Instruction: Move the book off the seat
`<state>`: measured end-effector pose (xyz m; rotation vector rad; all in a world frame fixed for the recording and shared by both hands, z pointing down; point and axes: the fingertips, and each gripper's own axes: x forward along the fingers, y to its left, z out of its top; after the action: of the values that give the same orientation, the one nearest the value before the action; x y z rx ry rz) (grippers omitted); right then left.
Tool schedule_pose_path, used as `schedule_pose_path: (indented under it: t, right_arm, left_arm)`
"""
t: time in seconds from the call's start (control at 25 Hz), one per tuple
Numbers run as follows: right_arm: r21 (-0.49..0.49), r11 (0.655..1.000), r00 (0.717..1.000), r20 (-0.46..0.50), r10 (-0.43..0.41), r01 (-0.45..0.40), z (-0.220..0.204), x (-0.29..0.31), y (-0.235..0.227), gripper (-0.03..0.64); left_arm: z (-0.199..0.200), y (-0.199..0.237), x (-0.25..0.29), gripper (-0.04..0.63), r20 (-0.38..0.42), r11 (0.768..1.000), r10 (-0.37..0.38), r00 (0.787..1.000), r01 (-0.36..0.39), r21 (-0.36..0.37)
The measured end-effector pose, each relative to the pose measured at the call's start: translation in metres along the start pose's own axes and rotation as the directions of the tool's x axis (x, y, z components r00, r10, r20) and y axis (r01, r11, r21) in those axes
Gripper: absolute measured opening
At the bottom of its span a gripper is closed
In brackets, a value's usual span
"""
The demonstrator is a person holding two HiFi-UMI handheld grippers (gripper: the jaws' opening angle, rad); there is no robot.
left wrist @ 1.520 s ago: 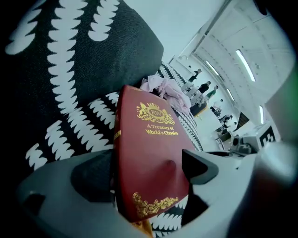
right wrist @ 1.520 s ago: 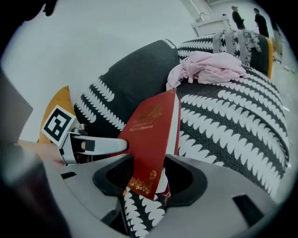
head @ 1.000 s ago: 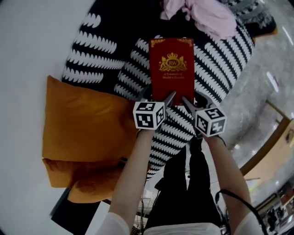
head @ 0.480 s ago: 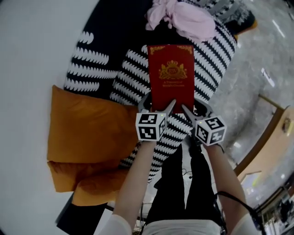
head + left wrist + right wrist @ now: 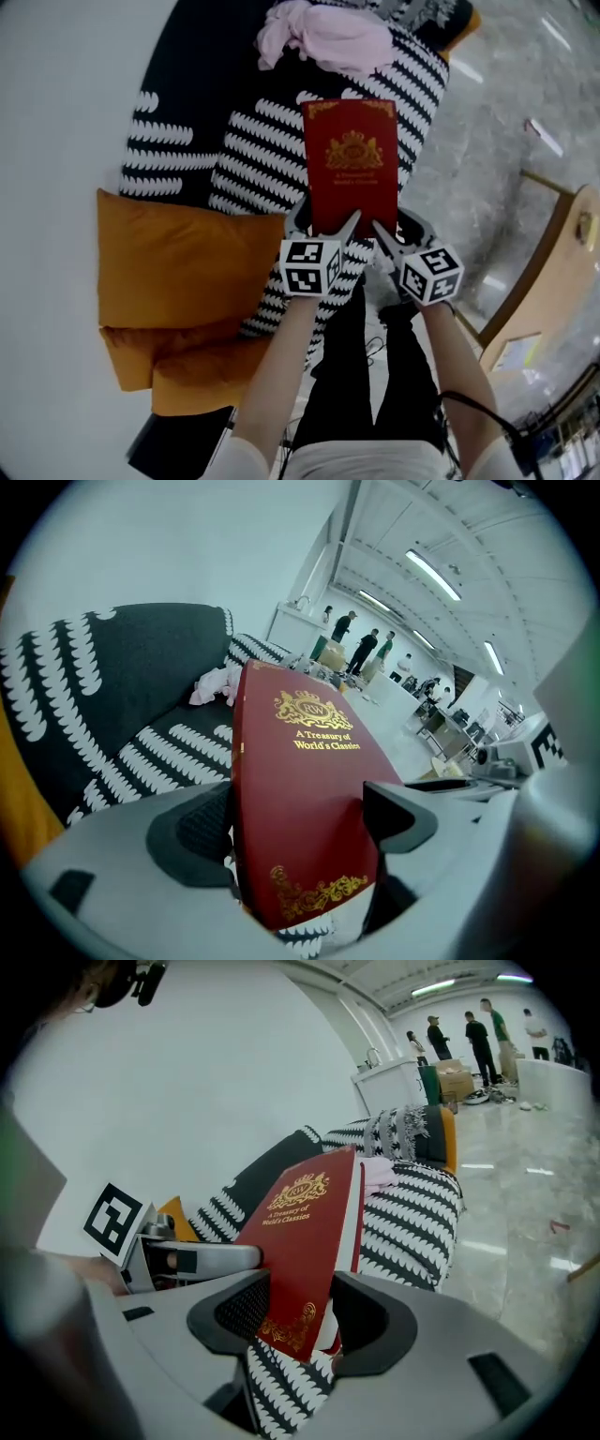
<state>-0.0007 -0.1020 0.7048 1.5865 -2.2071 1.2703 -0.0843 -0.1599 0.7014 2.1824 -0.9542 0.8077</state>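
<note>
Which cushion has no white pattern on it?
The orange cushion, at the left in the head view. It is plain all over, while the other cushions beside it are black with rows of white wavy marks.

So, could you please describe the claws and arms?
The left claw and right claw are grey plastic with black textured pads; each carries a white cube of black square markers. Sleeves are white; a black cable runs beside the right arm.
</note>
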Motion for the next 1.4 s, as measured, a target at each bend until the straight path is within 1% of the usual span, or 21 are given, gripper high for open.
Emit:
schedule_pose_path:
  t: [0.16, 0.28, 0.4, 0.48, 0.52, 0.56, 0.64, 0.68, 0.72, 0.84, 1.04, 1.2, 1.28, 1.4]
  right_arm:
    - [0.035, 0.999, 0.999, 0.027, -0.024, 0.023, -0.002, -0.033, -0.029, 0.225]
    - [0.056, 0.997, 0.997, 0.044, -0.062, 0.059, -0.006, -0.073, -0.046, 0.225]
    - [0.085, 0.992, 0.992, 0.082, -0.098, 0.092, -0.019, -0.116, -0.066, 0.225]
    - [0.105, 0.988, 0.987, 0.106, -0.123, 0.112, -0.024, -0.132, -0.078, 0.225]
    - [0.118, 0.983, 0.983, 0.106, -0.150, 0.137, -0.021, -0.139, -0.079, 0.225]
    - [0.137, 0.974, 0.977, 0.092, -0.194, 0.181, -0.016, -0.151, -0.075, 0.225]
    - [0.179, 0.940, 0.953, 0.035, -0.301, 0.290, 0.003, -0.181, -0.053, 0.225]
    - [0.194, 0.925, 0.942, 0.015, -0.337, 0.327, 0.014, -0.191, -0.041, 0.225]
    - [0.204, 0.915, 0.934, 0.007, -0.356, 0.347, 0.025, -0.199, -0.033, 0.225]
    - [0.231, 0.901, 0.923, 0.023, -0.383, 0.368, 0.031, -0.230, -0.032, 0.225]
    - [0.296, 0.864, 0.893, 0.071, -0.445, 0.408, 0.012, -0.292, -0.041, 0.225]
    - [0.347, 0.834, 0.872, 0.080, -0.483, 0.430, -0.006, -0.346, -0.040, 0.225]
    - [0.368, 0.819, 0.860, 0.088, -0.503, 0.441, -0.014, -0.373, -0.038, 0.225]
    - [0.401, 0.791, 0.834, 0.105, -0.542, 0.463, -0.029, -0.411, -0.039, 0.225]
  left_arm:
    - [-0.001, -0.043, 0.013, 0.433, -0.015, 0.999, -0.027, 1.000, 0.028, 0.038]
    - [-0.004, -0.086, 0.014, 0.433, -0.028, 0.996, -0.066, 0.997, 0.067, 0.062]
    - [-0.017, -0.132, 0.016, 0.433, -0.037, 0.990, -0.099, 0.994, 0.102, 0.100]
    - [-0.020, -0.152, 0.023, 0.433, -0.043, 0.984, -0.121, 0.992, 0.125, 0.128]
    - [-0.017, -0.160, 0.023, 0.433, -0.055, 0.979, -0.146, 0.988, 0.152, 0.134]
    - [-0.011, -0.169, 0.019, 0.434, -0.081, 0.972, -0.187, 0.979, 0.196, 0.129]
    - [0.005, -0.186, -0.002, 0.433, -0.151, 0.948, -0.287, 0.946, 0.303, 0.094]
    - [0.016, -0.191, -0.013, 0.433, -0.176, 0.938, -0.321, 0.931, 0.338, 0.079]
    - [0.025, -0.195, -0.021, 0.434, -0.191, 0.931, -0.339, 0.921, 0.357, 0.073]
    - [0.031, -0.224, -0.033, 0.433, -0.212, 0.919, -0.356, 0.910, 0.382, 0.094]
    - [0.016, -0.286, -0.047, 0.433, -0.249, 0.884, -0.392, 0.885, 0.438, 0.164]
    - [0.000, -0.336, -0.068, 0.434, -0.291, 0.858, -0.411, 0.864, 0.475, 0.198]
    - [-0.009, -0.361, -0.080, 0.433, -0.309, 0.841, -0.424, 0.851, 0.496, 0.214]
    - [-0.023, -0.398, -0.093, 0.433, -0.332, 0.811, -0.449, 0.830, 0.534, 0.239]
